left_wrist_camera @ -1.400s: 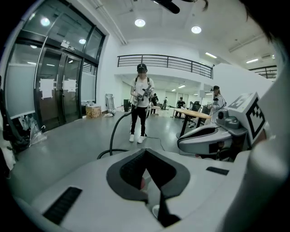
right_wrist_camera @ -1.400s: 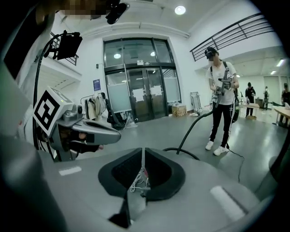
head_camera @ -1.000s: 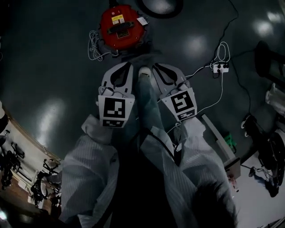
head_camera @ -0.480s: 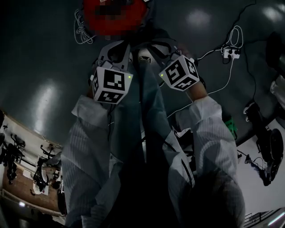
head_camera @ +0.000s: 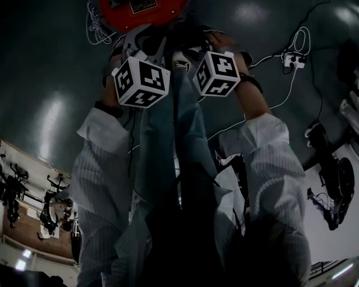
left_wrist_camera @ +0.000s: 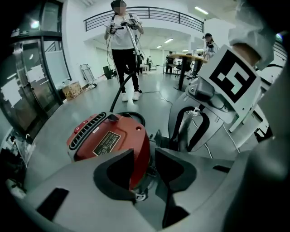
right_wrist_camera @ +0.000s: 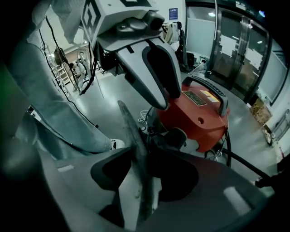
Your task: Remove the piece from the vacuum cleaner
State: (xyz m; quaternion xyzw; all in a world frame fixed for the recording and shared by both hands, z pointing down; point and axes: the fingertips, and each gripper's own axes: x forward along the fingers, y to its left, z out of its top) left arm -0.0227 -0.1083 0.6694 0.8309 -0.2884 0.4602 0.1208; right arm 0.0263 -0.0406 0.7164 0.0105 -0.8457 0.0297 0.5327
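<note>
vacuum cleaner (head_camera: 140,10) is cut off by the top edge of the head view, only the near rim of the red shell shows. Both sets of jaws are hidden there behind the marker cubes (head_camera: 141,82) and the person's sleeves. Can't tell which part of it is the piece to come off.

left gripper (left_wrist_camera: 144,154): jaws a narrow gap apart, gripping nothing. Near edge of the vacuum cleaner's shell shows through the gap; touching or just short, can't tell.

right gripper (right_wrist_camera: 141,152): just beside the vacuum cleaner, on its near side. A thin dark strip (right_wrist_camera: 126,118), flat and seen edge-on, runs down between the jaws, and the pads sit against it on both sides with no gap visible. Strip is blurred, so material unclear, and its lower end is lost inside the gripper body.

Shell is glossy red moulded plastic and rounded. On top it has a slotted vent grille (left_wrist_camera: 88,127), a dark rectangular label plate (left_wrist_camera: 107,143) and a black arched handle (right_wrist_camera: 213,93). A black hose (left_wrist_camera: 118,93) leaves its far side. A loose white cable coil (head_camera: 95,28) lies beside it on the shiny grey floor (head_camera: 50,84).
</note>
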